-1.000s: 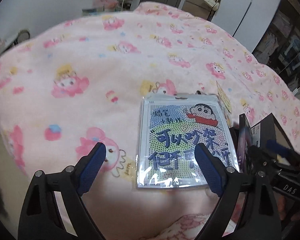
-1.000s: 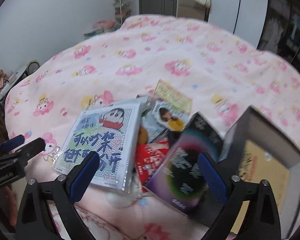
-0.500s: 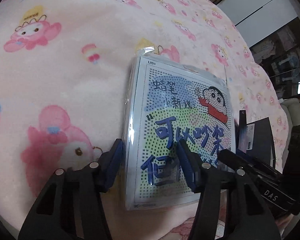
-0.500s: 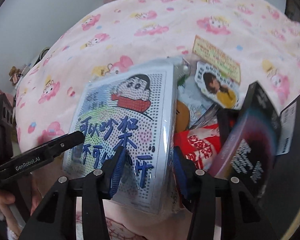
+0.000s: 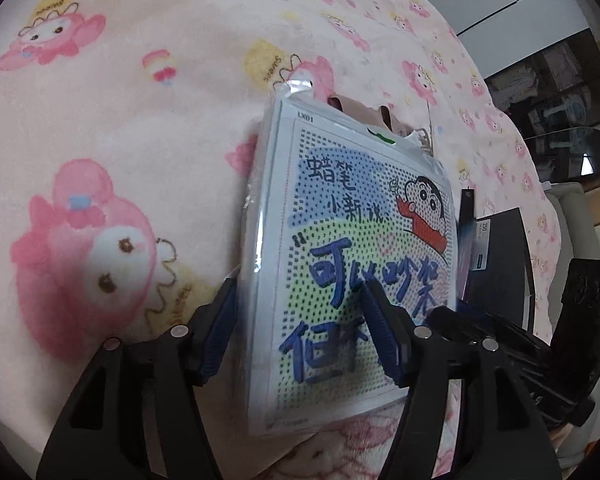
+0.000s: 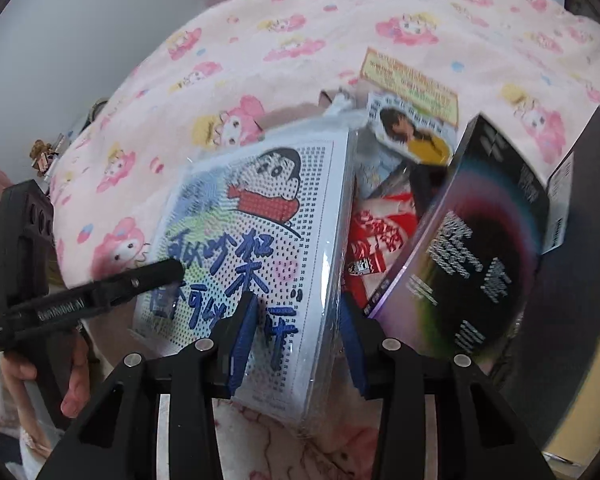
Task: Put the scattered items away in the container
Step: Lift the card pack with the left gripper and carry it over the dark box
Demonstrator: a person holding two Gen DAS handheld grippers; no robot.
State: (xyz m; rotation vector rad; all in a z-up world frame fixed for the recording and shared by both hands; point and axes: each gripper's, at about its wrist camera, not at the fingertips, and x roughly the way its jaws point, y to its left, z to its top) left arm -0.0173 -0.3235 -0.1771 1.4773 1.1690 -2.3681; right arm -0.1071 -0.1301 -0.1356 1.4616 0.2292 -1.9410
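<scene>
Item: cartoon craft pack (image 5: 352,256) on the pink blanket (image 5: 140,100), lately flat, now tilted up (both grippers descended); left gripper (image 5: 300,336) opening, right gripper (image 6: 296,340) closing across its edges; black box (image 6: 580,280) beside, lift pending.

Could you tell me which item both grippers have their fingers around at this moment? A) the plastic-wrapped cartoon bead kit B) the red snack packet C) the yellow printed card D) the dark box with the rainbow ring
A: the cartoon bead kit sits between the fingers of the left gripper and of the right gripper, one at each lower corner.
</scene>
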